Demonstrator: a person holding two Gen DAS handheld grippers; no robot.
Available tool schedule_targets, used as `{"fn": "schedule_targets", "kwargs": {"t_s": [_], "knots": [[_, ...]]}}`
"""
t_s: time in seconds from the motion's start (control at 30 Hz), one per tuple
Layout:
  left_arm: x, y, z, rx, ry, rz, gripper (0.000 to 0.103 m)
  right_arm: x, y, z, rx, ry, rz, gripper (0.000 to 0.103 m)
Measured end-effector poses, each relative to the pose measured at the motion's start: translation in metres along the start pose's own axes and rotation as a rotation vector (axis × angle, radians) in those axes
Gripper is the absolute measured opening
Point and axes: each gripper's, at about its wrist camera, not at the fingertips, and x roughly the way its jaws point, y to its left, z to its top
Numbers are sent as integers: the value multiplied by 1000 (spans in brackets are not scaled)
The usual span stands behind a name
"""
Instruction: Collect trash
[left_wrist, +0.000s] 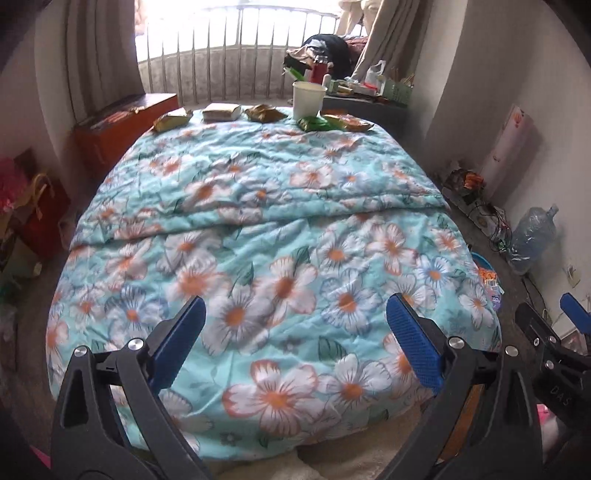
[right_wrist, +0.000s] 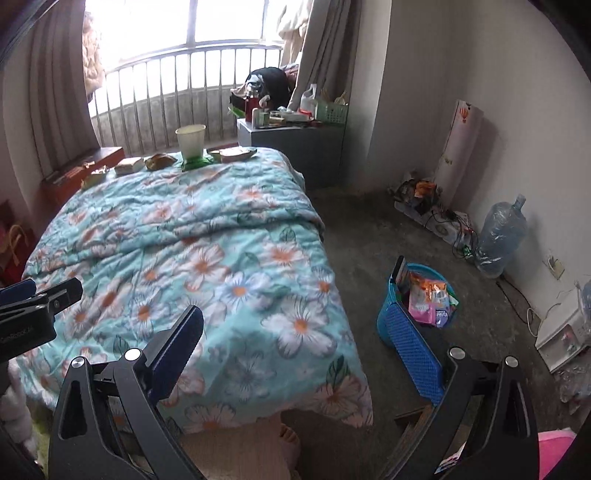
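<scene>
With both tongs, left (left_wrist: 295, 347) and right (right_wrist: 306, 350), gaping and empty, reach for the wrappers (left_wrist: 266, 112) beside the paper cup (left_wrist: 308, 99). Clamp one flat, then carry to the blue bin (right_wrist: 388, 325).

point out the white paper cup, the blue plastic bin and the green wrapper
white paper cup (left_wrist: 308, 99), left wrist view, on its side wall
blue plastic bin (right_wrist: 386, 325), right wrist view, on its outer wall
green wrapper (right_wrist: 195, 163), right wrist view, on its flat top

The letters "DAS" can be read on the black body of the right claw (left_wrist: 565, 391). A partly blurred print resembling "GenRobot" is seen on the left claw (right_wrist: 22, 332).
</scene>
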Motion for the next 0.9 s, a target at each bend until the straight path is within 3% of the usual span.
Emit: {"fn": "schedule_targets", "kwargs": {"t_s": [0.17,0.33,0.67,0.9], "knots": [[3,-2,-19,30,49,-11,94,-3,-5,-18,-5,54,-45,96],[-8,-5,-14,39,17,-17,94,-7,-11,-29,13,79,-78,96],[-16,-15,-16,99,-4,30,94,-19,-17,-30,31,52,-80,96],[-25,-11,-11,75,-30,44,94,-21,-17,-30,31,43,-75,96]]}}
